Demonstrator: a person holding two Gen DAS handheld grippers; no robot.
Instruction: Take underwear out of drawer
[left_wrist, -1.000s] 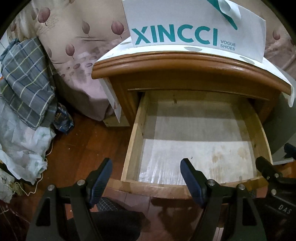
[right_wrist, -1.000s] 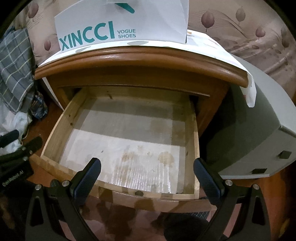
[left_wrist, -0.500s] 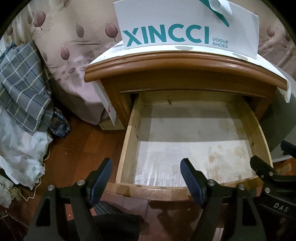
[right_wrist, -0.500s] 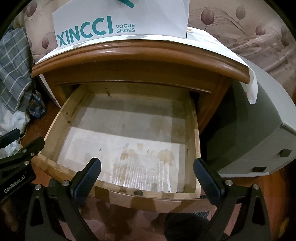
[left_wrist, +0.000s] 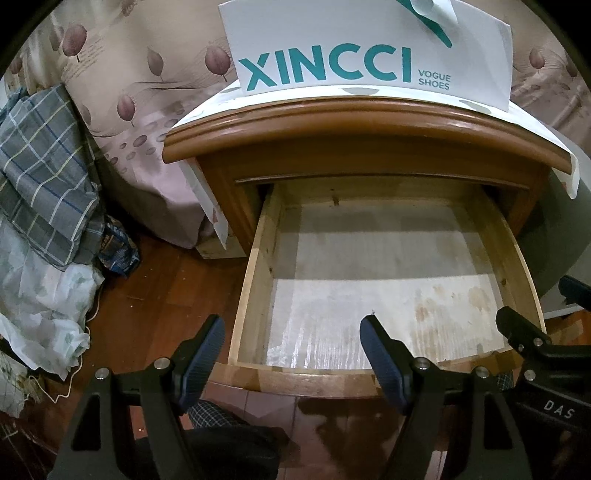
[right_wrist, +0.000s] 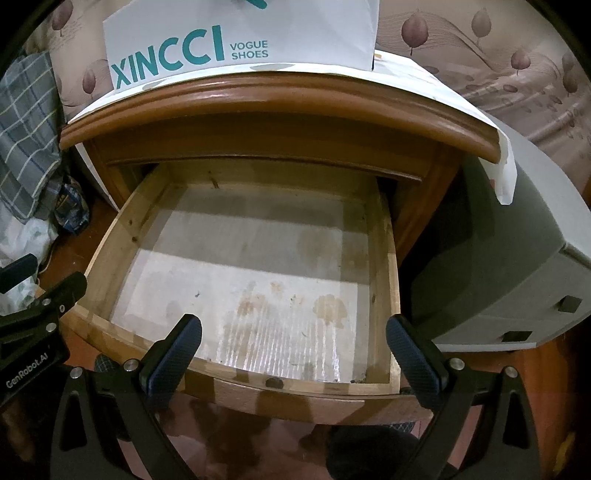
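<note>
Since the drawer (right_wrist: 122, 236) at frame centre shows no underwear, removal appears finished; left gripper (left_wrist: 291, 354) and right gripper (right_wrist: 293, 347) fingers spread, empty.

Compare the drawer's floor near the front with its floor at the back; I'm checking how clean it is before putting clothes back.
The front part of the drawer floor is lit and bright, with brown stains and a streaky sheen; the back part of the drawer floor lies in the shadow of the nightstand top and looks grey, with fainter marks. Both are the same pale liner inside the wooden drawer, and neither holds any clothing.
</note>
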